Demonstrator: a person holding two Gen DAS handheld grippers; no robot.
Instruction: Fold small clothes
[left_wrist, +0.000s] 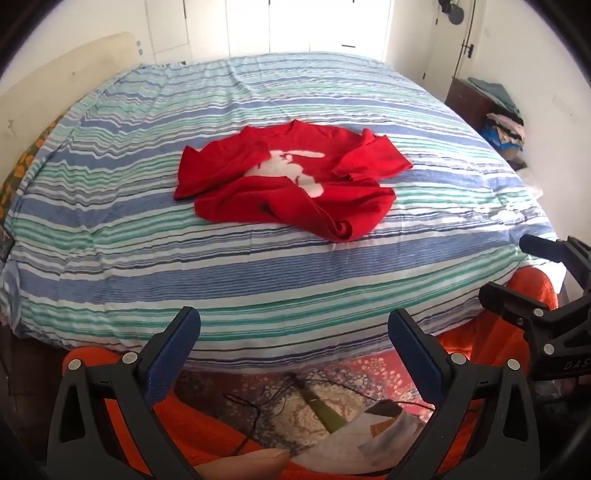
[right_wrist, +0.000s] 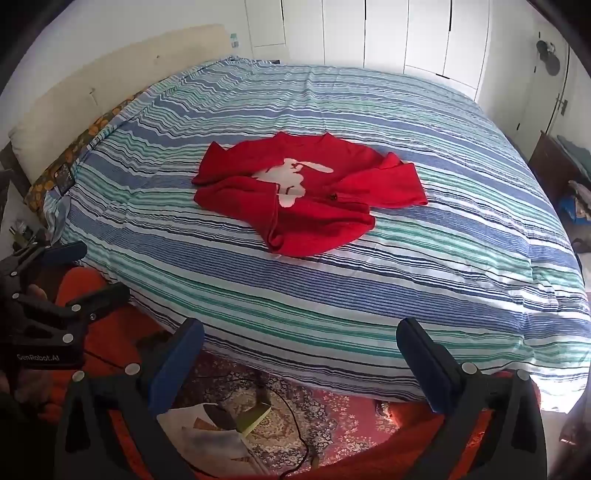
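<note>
Left wrist view has the left hand-held gripper (left_wrist: 293, 332) low at the near edge of the bed (left_wrist: 110, 229), its blue pads spread wide with nothing between them, and the right hand-held gripper (right_wrist: 299, 343) is likewise released and empty. Farther off, well apart from both, a crumpled red sweater (left_wrist: 291, 184) (white figure on its front) lies mid-bed on the striped cover. Readable writing: "GenRobot.AI" on the left tool's body.

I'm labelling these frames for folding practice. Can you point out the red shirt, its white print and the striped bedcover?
red shirt (left_wrist: 236, 192): left wrist view, plain red front, lower left.
white print (right_wrist: 284, 177): right wrist view, middle of the print.
striped bedcover (right_wrist: 406, 280): right wrist view, bare stripes near the bed's edge.
</note>
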